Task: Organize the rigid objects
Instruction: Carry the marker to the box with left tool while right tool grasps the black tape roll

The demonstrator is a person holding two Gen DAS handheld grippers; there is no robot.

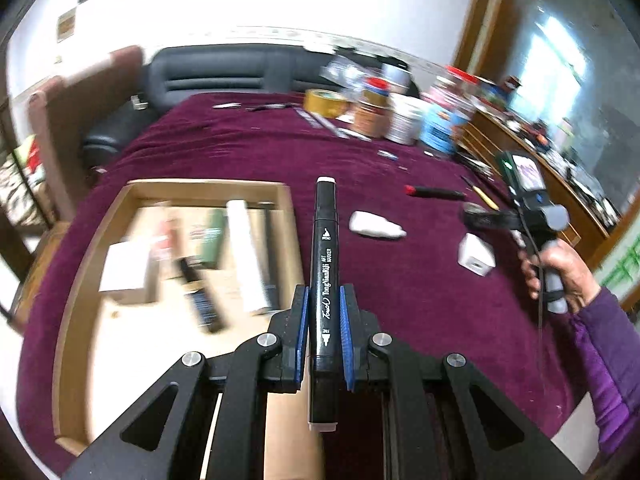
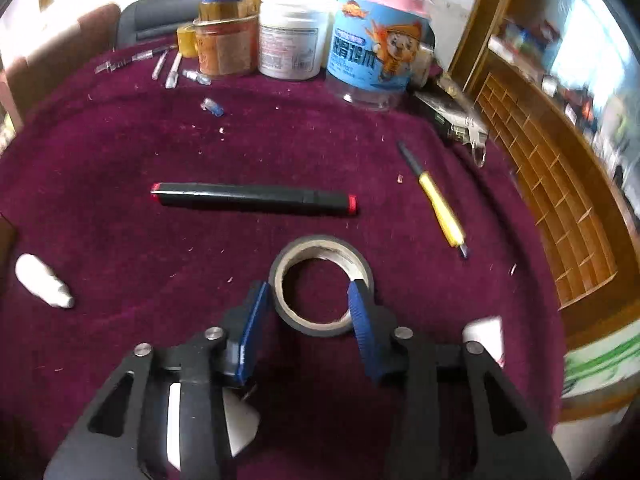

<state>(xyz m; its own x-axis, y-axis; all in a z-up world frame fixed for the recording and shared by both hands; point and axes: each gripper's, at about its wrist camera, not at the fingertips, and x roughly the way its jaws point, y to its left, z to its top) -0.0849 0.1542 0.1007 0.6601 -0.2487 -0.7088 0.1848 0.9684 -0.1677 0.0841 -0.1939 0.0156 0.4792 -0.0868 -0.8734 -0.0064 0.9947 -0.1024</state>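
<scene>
My left gripper (image 1: 324,304) is shut on a black art marker (image 1: 326,248) with white end caps, held lengthwise above the purple cloth, just right of a wooden tray (image 1: 96,236) that holds several boxes and pens. My right gripper (image 2: 308,300) is open around a black tape roll (image 2: 321,285) lying flat on the cloth; its right finger is inside the ring, its left finger outside. A black marker with red caps (image 2: 254,199) lies beyond the roll. The right gripper also shows in the left wrist view (image 1: 480,218).
A yellow-handled knife (image 2: 438,210) lies right of the roll. A small white bottle (image 2: 42,286) lies at left. Jars and tubs (image 2: 292,36) stand at the cloth's far edge. A white adapter (image 1: 476,256) sits near the right hand. A wooden slotted rack (image 2: 552,216) is at right.
</scene>
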